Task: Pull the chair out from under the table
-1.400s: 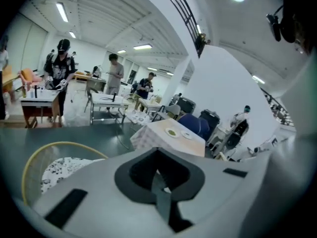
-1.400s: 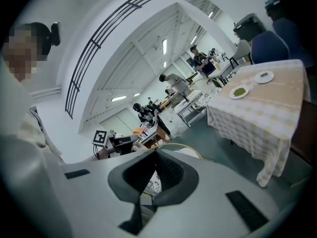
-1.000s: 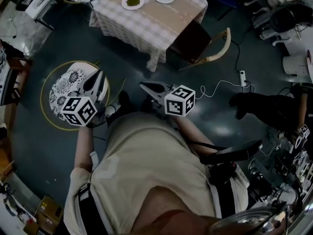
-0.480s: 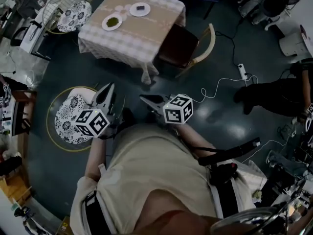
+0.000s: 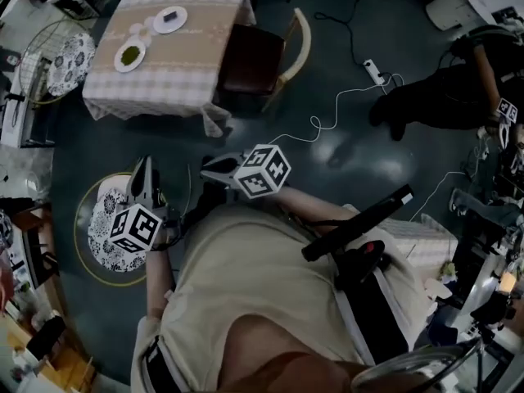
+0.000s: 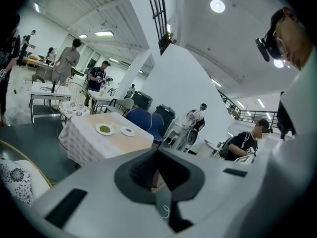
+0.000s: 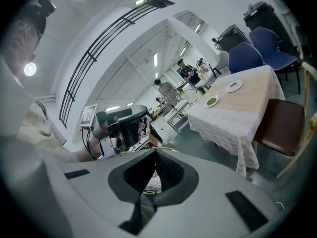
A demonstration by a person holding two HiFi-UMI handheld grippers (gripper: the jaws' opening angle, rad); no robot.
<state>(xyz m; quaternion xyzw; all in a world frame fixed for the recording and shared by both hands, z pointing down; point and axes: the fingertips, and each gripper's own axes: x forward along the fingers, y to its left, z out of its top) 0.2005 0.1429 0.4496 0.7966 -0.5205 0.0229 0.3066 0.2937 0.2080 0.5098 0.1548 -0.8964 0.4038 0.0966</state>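
The chair [image 5: 252, 56] has a brown seat and a curved pale wooden back. It stands half tucked under the right side of the table [image 5: 164, 72], which wears a checked cloth. Both grippers hang well short of it, over the dark floor in front of the person's body. My left gripper [image 5: 144, 169] is shut and empty, above a round patterned stool. To its right, my right gripper [image 5: 213, 167] is also shut and empty. The right gripper view shows the chair [image 7: 280, 127] at the right edge beside the table [image 7: 237, 110]. The left gripper view shows the table [image 6: 106, 140] ahead.
Two plates [image 5: 129, 54] lie on the table. A round patterned stool with a yellow ring [image 5: 100, 229] sits under the left gripper, and another [image 5: 67, 60] stands left of the table. A power strip with a white cable [image 5: 372, 70] lies on the floor. A person in black [image 5: 442, 97] sits at right.
The head view has swung, so the table and chair now lie further left. My left gripper has shifted left over the patterned stool. Both grippers stay shut.
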